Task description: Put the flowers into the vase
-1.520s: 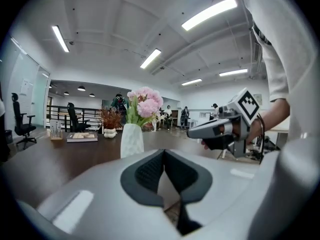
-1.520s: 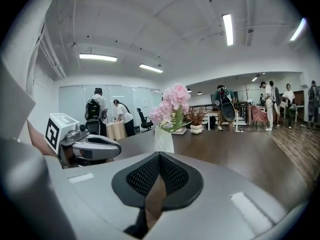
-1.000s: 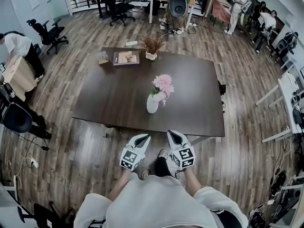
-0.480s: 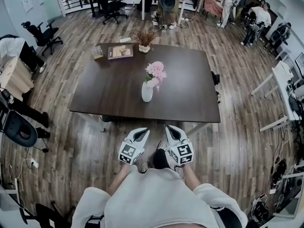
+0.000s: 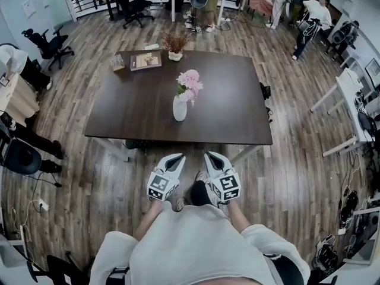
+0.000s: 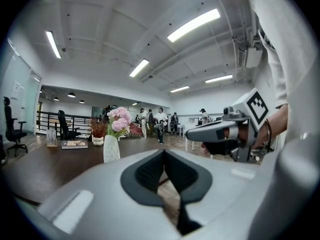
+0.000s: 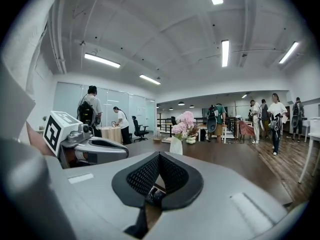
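A white vase (image 5: 179,108) stands upright near the middle of the dark wooden table (image 5: 231,117), with the pink flowers (image 5: 190,82) sitting in it. Both grippers hang in front of my body over the floor, short of the table's near edge and well apart from the vase. My left gripper (image 5: 177,157) is shut with nothing in it, and my right gripper (image 5: 211,155) is shut and empty beside it. The left gripper view has the vase (image 6: 111,149) and flowers (image 6: 119,119) far ahead, left of its closed jaws. In the right gripper view the vase (image 7: 176,146) stands straight ahead.
At the table's far end lie a book (image 5: 145,60), a small box (image 5: 117,62) and a pot of dried plants (image 5: 174,43). Office chairs (image 5: 50,42) stand at the left, white desks (image 5: 347,97) at the right, and several people (image 5: 306,13) at the back.
The table with the vase has slid further away and up in the head view as I backed off from it. Both grippers stayed shut, close to my body.
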Demonstrator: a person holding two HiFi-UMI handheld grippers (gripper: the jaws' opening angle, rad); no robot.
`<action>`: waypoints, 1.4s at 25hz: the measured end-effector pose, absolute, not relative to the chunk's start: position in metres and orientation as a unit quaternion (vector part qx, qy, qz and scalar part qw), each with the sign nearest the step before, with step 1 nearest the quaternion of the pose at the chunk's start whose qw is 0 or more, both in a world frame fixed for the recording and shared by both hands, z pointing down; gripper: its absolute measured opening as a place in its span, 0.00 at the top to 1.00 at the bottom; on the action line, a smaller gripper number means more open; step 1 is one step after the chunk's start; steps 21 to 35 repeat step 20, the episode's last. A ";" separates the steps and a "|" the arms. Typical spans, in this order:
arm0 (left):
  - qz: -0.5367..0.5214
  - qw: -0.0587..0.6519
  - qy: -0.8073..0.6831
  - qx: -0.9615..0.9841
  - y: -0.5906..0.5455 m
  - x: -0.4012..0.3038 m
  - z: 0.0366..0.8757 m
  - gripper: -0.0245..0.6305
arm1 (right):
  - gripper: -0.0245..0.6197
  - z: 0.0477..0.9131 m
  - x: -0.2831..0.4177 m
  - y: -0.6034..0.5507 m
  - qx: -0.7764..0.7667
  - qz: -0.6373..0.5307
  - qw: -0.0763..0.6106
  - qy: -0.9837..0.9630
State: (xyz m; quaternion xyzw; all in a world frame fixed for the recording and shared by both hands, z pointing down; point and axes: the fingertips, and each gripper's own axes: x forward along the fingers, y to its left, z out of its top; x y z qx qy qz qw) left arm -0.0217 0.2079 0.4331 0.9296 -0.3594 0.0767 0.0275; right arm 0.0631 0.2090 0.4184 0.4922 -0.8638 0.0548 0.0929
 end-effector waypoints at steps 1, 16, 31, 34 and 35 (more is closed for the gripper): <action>0.076 0.027 -0.361 0.929 0.208 -0.022 0.431 0.95 | 0.97 0.419 0.064 0.209 0.492 0.054 0.093 -0.864; 0.080 0.025 -0.356 0.931 0.208 -0.021 0.435 0.95 | 0.97 0.421 0.070 0.207 0.498 0.048 0.096 -0.860; 0.079 0.023 -0.354 0.932 0.206 -0.024 0.434 0.95 | 0.97 0.421 0.064 0.205 0.497 0.046 0.097 -0.861; 0.079 0.023 -0.354 0.932 0.206 -0.024 0.434 0.95 | 0.97 0.421 0.064 0.205 0.497 0.046 0.097 -0.861; 0.079 0.023 -0.354 0.932 0.206 -0.024 0.434 0.95 | 0.97 0.421 0.064 0.205 0.497 0.046 0.097 -0.861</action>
